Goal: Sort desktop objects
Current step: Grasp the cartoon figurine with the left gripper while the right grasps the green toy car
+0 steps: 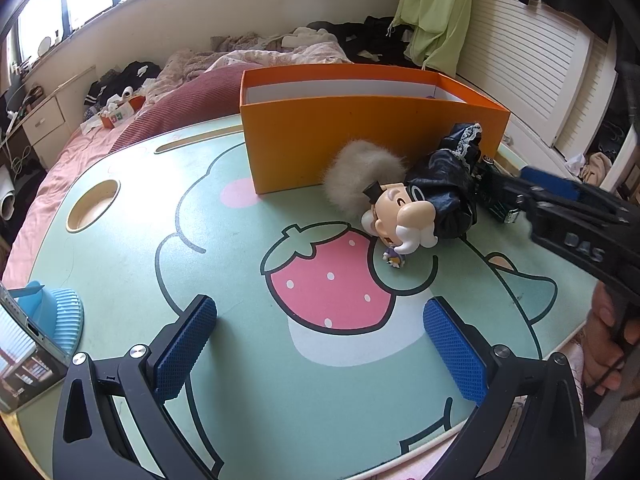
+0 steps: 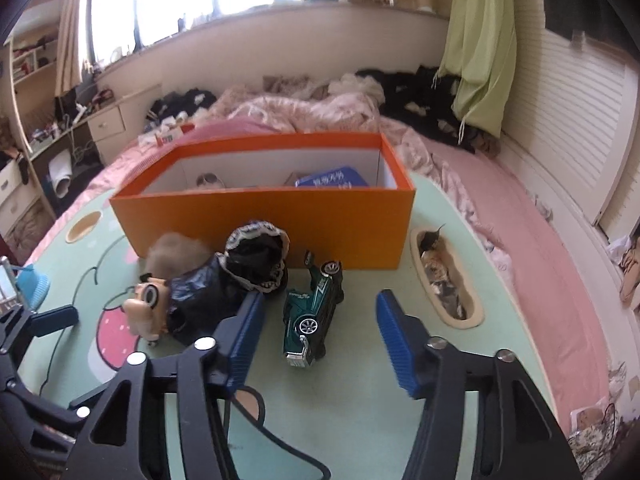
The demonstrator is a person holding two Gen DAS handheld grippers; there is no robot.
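Observation:
A green toy car (image 2: 312, 312) lies tipped on the mint table mat, between the blue pads of my right gripper (image 2: 320, 300). The jaws stand apart and neither pad touches the car, so it is open. Left of the car lie a crumpled black glossy cloth with lace trim (image 2: 240, 272), a big-headed figurine with a top hat (image 1: 400, 216) and a beige fur pompom (image 1: 360, 172). Behind them stands the orange box (image 1: 360, 136), holding a blue book (image 2: 336, 178). My left gripper (image 1: 320, 308) hovers open over the strawberry print, holding nothing.
The low table sits on a bed with pink bedding (image 2: 540, 240). A round cup hole (image 1: 94, 204) is at the table's left, and an oval slot (image 2: 474, 312) with small items is at its right. A blue stand (image 1: 56, 316) with a phone (image 1: 20, 360) occupies the near left edge.

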